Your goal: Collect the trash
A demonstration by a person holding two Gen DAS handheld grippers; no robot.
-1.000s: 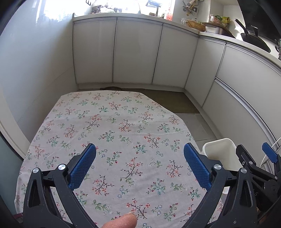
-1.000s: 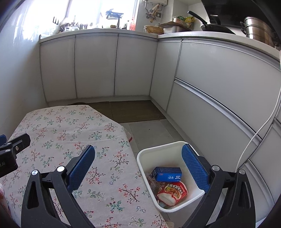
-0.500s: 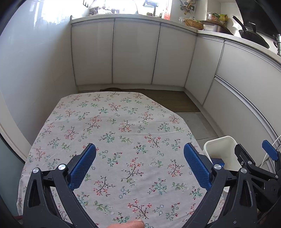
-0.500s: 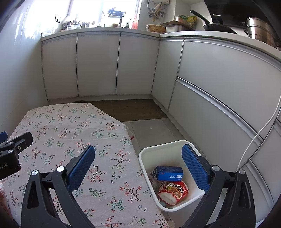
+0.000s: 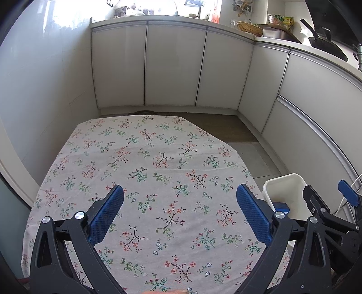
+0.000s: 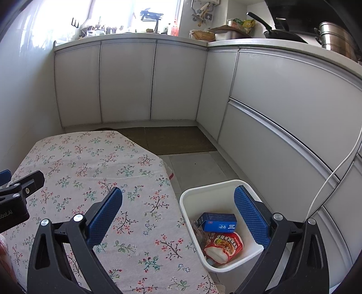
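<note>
Blue box [image 6: 218, 222] lengthwise across bin [image 6: 204, 191], tools spread

In front of me: white cabinets [image 5: 174, 65] run along back wall, turn corner to right. Pale counter [image 6: 135, 37] above, crowded with pots and bottles. Bright window [image 6: 113, 11] behind counter, strong daylight. Grey tile floor [image 6: 196, 167], brown mat [image 6: 174, 139] near cabinets. Table with flowered cloth [image 5: 144, 171] below me.

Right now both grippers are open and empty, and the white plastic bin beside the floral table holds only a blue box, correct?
Not quite: the right wrist view shows the white plastic bin also holding a red noodle packet beside the blue box.
</note>
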